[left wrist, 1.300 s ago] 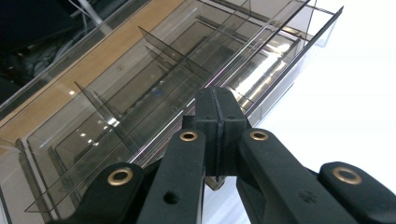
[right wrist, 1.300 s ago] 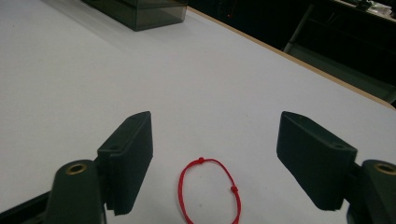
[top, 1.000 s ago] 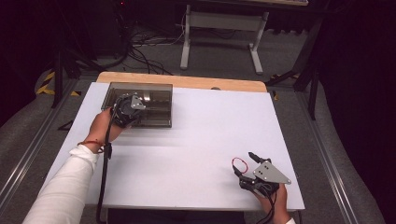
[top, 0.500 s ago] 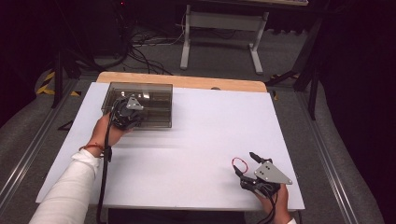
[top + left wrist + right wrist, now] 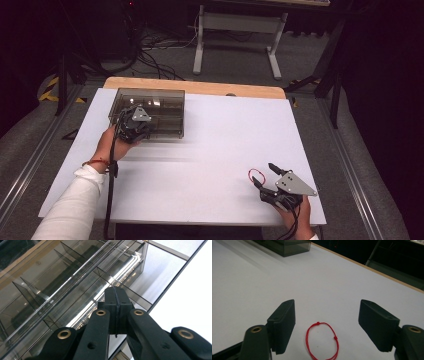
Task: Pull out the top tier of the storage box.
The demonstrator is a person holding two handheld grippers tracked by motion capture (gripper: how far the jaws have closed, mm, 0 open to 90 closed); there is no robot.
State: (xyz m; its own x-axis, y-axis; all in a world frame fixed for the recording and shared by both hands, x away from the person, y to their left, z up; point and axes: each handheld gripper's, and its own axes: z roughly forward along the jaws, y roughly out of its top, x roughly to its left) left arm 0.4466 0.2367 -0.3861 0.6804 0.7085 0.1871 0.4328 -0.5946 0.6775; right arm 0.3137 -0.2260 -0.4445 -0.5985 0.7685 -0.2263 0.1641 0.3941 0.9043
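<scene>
The left gripper (image 5: 134, 123) – jaws pressed together, empty – has drawn the smoky box (image 5: 165, 102) nearer, while the right gripper (image 5: 327, 326), jaws wide but just narrowing, frames the red loop (image 5: 322, 341) untouched.

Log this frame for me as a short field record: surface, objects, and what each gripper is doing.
surface: white table
box: smoky clear divided box, far left of the table
cord loop: red cord loop, flat on the table near the front right
left gripper: left gripper, jaws shut, tips at the box
right gripper: right gripper, jaws apart either side of the loop, have just been closing, not touching it
</scene>
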